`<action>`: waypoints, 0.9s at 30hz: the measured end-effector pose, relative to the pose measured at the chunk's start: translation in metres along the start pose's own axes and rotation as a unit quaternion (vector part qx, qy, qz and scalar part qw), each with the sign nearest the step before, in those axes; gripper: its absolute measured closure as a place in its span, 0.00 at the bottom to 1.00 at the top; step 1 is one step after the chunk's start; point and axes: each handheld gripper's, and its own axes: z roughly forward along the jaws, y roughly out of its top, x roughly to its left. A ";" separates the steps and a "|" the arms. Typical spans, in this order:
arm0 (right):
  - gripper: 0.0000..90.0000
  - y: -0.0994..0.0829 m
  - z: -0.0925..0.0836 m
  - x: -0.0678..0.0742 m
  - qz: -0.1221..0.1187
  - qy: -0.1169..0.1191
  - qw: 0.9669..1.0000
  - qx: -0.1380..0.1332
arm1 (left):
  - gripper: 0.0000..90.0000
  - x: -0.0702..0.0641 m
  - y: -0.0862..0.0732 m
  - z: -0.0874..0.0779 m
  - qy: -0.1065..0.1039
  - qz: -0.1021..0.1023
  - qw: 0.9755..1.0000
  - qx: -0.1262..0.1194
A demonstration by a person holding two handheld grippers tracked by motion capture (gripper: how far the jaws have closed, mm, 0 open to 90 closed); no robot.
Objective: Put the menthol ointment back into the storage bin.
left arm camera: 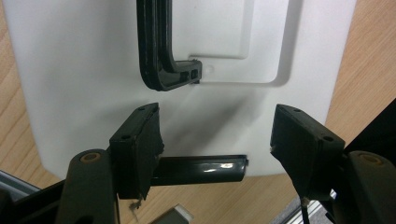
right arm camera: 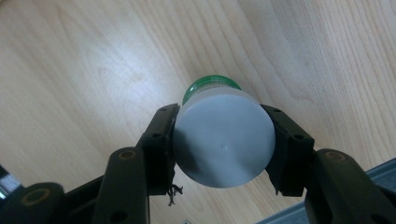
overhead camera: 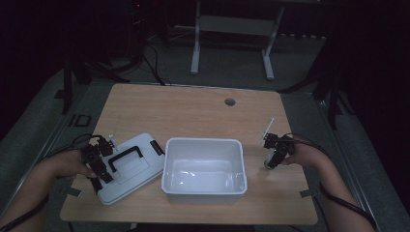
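A small bottle (right arm camera: 224, 140) with a white cap and a green label is clamped between the jaws of my right gripper (right arm camera: 224, 149), just above the wooden table. In the high view that gripper (overhead camera: 273, 155) and the bottle (overhead camera: 269, 163) are to the right of the white bin (overhead camera: 203, 140). My left gripper (left arm camera: 215, 140) stands open over the near edge of the white lid (left arm camera: 84, 70). The lid's black handle (left arm camera: 156, 51) is beyond the jaws and a black latch (left arm camera: 201, 170) lies between them, touching the left jaw's side. In the high view the left gripper (overhead camera: 99, 166) sits at the lid's (overhead camera: 133, 174) left end.
The open white bin stands at the table's front middle, with the lid lying flat to its left. A cable hole (overhead camera: 229, 102) is at the back of the table. Grey tape marks (overhead camera: 306, 193) sit near the front corners. A desk frame (overhead camera: 196, 48) stands beyond the table.
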 end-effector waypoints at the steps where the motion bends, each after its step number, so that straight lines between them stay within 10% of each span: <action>1: 0.55 0.000 -0.001 0.001 -0.004 -0.004 1.000 0.000 | 0.37 0.000 0.000 0.000 0.000 -0.001 1.000 0.000; 14: 0.56 -0.011 -0.024 0.036 -0.106 0.006 0.994 0.004 | 0.37 -0.001 0.001 -0.001 0.001 0.002 1.000 0.004; 27: 0.56 -0.005 -0.043 0.059 -0.143 -0.009 0.990 0.015 | 0.37 -0.003 0.002 0.000 0.002 0.005 1.000 0.004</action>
